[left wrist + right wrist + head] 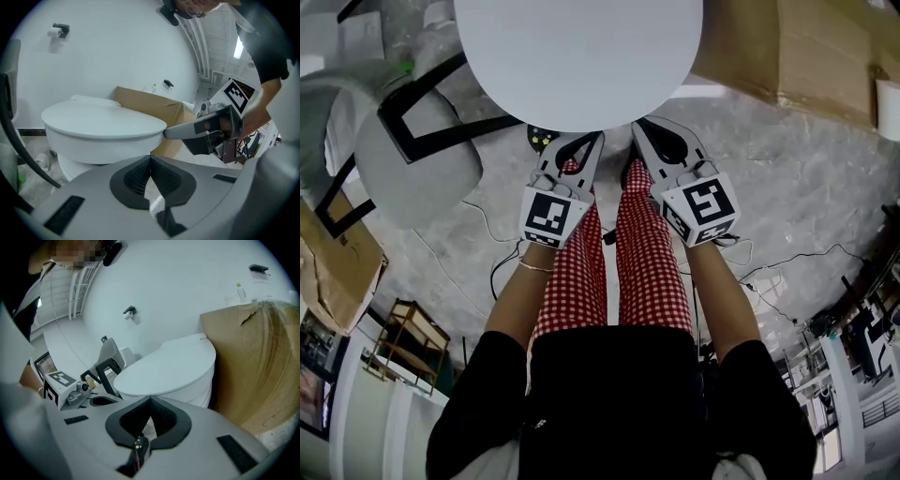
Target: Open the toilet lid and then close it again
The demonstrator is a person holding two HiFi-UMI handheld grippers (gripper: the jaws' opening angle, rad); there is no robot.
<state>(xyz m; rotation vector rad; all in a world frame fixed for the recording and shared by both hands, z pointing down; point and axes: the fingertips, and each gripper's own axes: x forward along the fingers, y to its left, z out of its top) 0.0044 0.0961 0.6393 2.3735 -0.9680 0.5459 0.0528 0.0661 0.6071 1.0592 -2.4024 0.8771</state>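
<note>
Facing smooth oval toilet lid [578, 56] (down): left tongs [594, 141], right tongs [639, 127], pinched.

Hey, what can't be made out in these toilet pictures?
Inside of the toilet bowl: all views, under the shut lid.
Lid's hinge: head view, cut off by the top edge.
Whether the right hand-held gripper touches the lid: tip at its rim, contact unclear.
Bottle label: right gripper view, too small.
</note>
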